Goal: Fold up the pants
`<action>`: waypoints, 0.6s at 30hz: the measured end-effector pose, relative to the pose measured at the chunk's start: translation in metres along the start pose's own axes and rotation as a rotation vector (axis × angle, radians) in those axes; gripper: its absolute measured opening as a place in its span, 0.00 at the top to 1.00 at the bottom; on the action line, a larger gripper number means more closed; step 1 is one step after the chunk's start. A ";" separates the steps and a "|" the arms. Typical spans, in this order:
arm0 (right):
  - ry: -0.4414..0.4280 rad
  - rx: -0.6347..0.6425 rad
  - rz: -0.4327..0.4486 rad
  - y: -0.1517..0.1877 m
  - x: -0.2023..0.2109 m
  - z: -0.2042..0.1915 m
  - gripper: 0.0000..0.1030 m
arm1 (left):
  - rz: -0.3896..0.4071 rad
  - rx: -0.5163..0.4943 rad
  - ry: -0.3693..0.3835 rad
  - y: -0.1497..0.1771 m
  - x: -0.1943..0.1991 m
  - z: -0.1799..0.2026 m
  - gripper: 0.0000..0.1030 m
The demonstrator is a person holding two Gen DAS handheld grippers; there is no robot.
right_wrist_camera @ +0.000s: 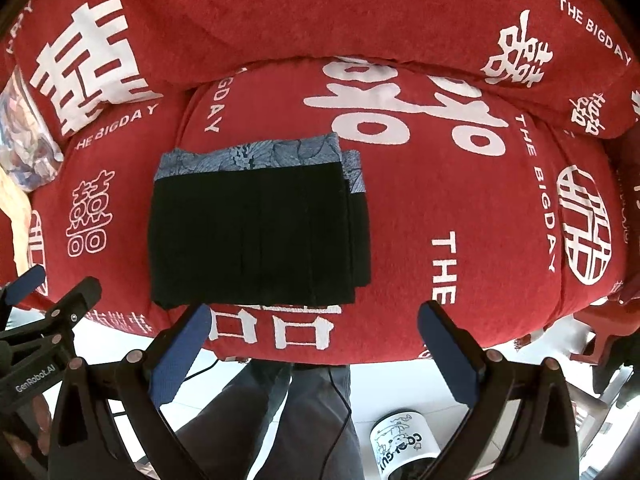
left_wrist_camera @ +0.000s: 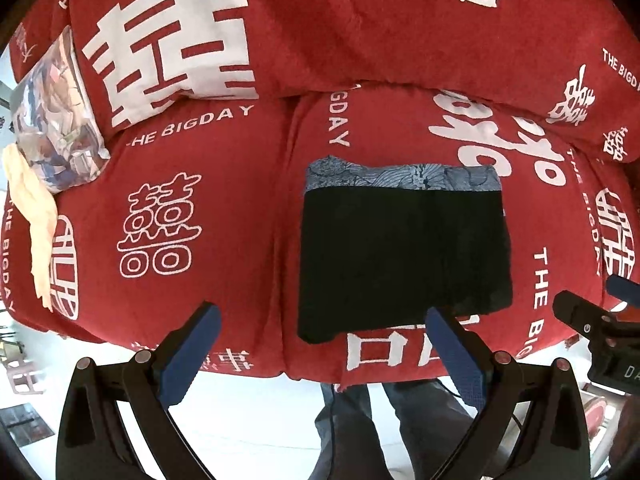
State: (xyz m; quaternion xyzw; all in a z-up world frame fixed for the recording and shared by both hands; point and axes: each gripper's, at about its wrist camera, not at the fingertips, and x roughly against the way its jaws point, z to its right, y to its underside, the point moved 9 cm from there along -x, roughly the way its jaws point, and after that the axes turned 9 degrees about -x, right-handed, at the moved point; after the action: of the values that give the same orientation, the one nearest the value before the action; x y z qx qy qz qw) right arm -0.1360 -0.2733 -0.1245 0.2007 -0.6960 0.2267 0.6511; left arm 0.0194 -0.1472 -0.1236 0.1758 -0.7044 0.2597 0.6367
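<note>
On the red sofa [right_wrist_camera: 460,208] lie folded pants [right_wrist_camera: 256,232], both grippers empty.

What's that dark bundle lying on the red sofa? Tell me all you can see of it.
Those are the pants, folded into a flat, nearly square stack of black cloth. A blue-grey patterned waistband runs along the far edge, and layered edges show on one side. They lie flat on the red sofa cover; neither open hand-held gripper touches them.
</note>
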 end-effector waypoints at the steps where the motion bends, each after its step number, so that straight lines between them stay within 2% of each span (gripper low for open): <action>1: 0.001 0.001 -0.001 0.000 0.000 0.000 0.00 | 0.000 0.000 -0.002 0.000 0.000 0.000 0.00; 18: 0.012 0.006 -0.002 -0.002 -0.001 0.001 0.00 | -0.007 -0.017 -0.022 -0.001 -0.003 0.001 0.00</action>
State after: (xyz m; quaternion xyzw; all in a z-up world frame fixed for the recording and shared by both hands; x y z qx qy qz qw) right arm -0.1354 -0.2758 -0.1257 0.2018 -0.6912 0.2293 0.6550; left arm 0.0197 -0.1493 -0.1267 0.1757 -0.7131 0.2495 0.6312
